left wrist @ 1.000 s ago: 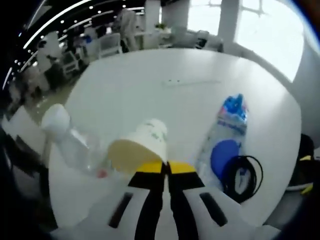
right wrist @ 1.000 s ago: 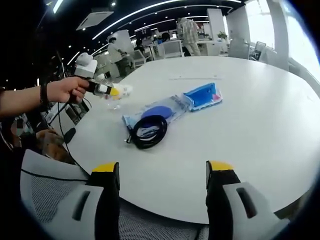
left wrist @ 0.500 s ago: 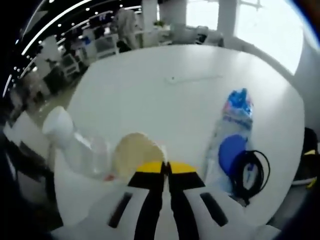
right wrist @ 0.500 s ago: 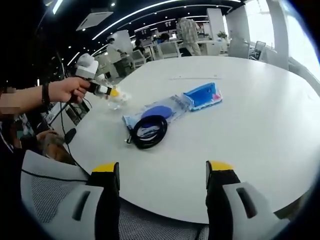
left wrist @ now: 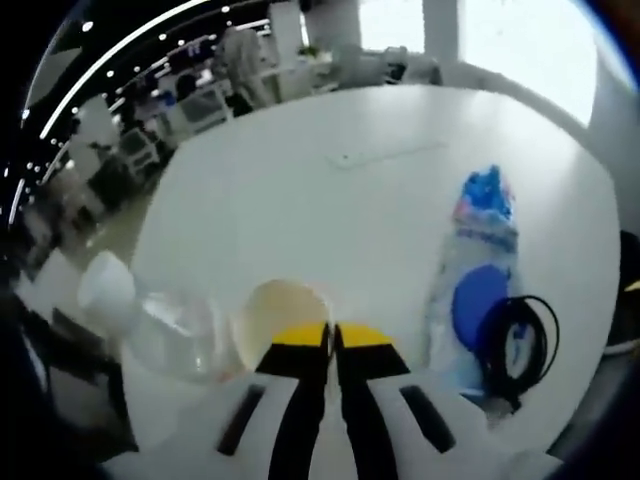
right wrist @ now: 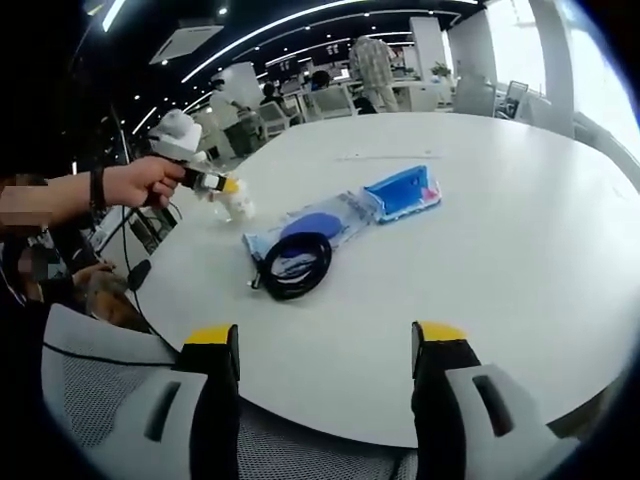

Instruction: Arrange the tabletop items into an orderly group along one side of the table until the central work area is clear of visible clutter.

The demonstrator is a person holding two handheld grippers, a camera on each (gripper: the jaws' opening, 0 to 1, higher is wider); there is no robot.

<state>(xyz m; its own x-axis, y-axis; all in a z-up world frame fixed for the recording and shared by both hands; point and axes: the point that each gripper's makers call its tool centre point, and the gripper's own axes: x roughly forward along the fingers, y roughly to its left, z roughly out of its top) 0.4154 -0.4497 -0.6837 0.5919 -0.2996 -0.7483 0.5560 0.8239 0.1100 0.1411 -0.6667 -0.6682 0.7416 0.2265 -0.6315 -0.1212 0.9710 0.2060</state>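
— Left gripper (left wrist: 332,338), yellow-tipped jaws pressed together low in the left gripper view, pinching the rim of a pale round paper cup (left wrist: 280,318). Right gripper (right wrist: 326,350), jaws wide apart at the bottom of the right gripper view, holding nothing, hanging over the near table edge.

— Any change over the last second?

— Cup turned: side wall with print facing the lens before, now only the round mouth, low centre. Clear plastic bottle with white cap (left wrist: 160,322) slid further toward lower left as the left gripper view swung. Seen from the right gripper view, cup (right wrist: 238,205) carried at upper left, near the far rim of the table. Probably on its way down beside the bottle, so grouping along that side looks begun, not finished.

— And what else is left?

— Clear plastic pouch with blue label (right wrist: 345,217) and coiled black cable (right wrist: 296,264), touching, lying mid-frame in the right gripper view, still in the central area. Likely next to go.

— Surface and room?

— Large white rounded table (right wrist: 500,240), smooth, glossy. Open office beyond: ceiling light strips at upper left, desks, chairs, people standing at top centre, bright windows at upper right. Grey mesh chair back (right wrist: 90,375) at lower left.
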